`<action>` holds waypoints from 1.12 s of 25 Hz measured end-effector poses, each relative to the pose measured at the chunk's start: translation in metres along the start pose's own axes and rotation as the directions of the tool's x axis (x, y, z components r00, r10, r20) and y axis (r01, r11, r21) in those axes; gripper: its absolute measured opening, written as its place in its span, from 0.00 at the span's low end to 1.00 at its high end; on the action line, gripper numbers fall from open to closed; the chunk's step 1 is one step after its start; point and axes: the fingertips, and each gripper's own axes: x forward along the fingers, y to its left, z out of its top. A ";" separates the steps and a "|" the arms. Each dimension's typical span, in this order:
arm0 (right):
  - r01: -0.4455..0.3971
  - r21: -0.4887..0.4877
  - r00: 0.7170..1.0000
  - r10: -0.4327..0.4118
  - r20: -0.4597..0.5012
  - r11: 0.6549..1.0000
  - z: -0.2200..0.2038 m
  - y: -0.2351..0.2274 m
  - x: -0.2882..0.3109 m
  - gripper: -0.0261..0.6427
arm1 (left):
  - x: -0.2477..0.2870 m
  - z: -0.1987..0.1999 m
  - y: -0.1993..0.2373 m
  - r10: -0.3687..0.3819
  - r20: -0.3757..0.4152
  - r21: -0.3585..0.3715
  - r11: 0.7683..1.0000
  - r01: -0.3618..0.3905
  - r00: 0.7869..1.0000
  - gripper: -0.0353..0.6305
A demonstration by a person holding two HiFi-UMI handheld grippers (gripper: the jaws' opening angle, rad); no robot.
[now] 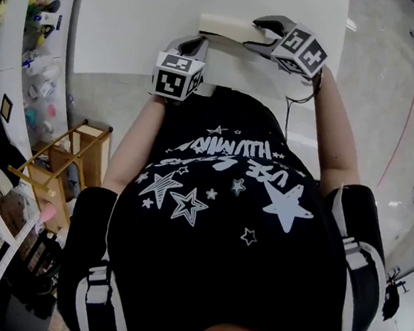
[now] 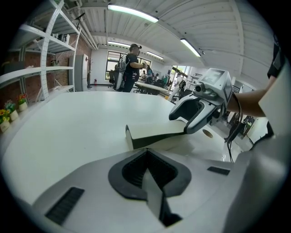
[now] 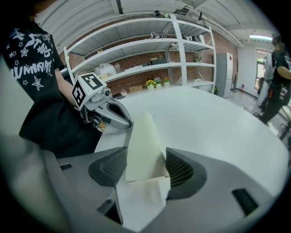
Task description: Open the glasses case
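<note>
A cream glasses case (image 1: 222, 26) lies on the white table (image 1: 135, 17) near its front edge. My right gripper (image 1: 257, 31) is shut on the end of the case's flap (image 3: 143, 145), which stands up between its dark pads. In the left gripper view that flap (image 2: 154, 133) is lifted at an angle, with a dark gap under it. My left gripper (image 1: 199, 45) is at the case's near left end, its jaws (image 2: 148, 175) closed on a thin pale edge of the case. The inside of the case is hidden.
The table's front edge runs right by my body. White shelving (image 3: 150, 50) with small goods stands to the left, and a wooden rack (image 1: 65, 159) is on the floor beside me. People (image 2: 132, 66) stand far behind the table.
</note>
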 end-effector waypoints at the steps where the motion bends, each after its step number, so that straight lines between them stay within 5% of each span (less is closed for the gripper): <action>1: 0.012 -0.005 1.000 -0.012 0.008 1.000 0.002 0.000 -0.001 0.45 | 0.000 0.000 0.001 0.000 0.001 0.000 1.000 0.000 1.000 0.07; 21: 0.169 0.101 0.969 -0.184 0.164 0.980 0.018 -0.039 -0.026 0.42 | 0.004 0.006 0.003 0.009 0.006 0.001 1.000 -0.009 1.000 0.07; 28: 0.244 0.116 0.953 -0.260 0.153 0.963 0.018 -0.056 -0.025 0.32 | 0.004 0.004 0.002 0.001 -0.002 -0.002 1.000 -0.001 1.000 0.07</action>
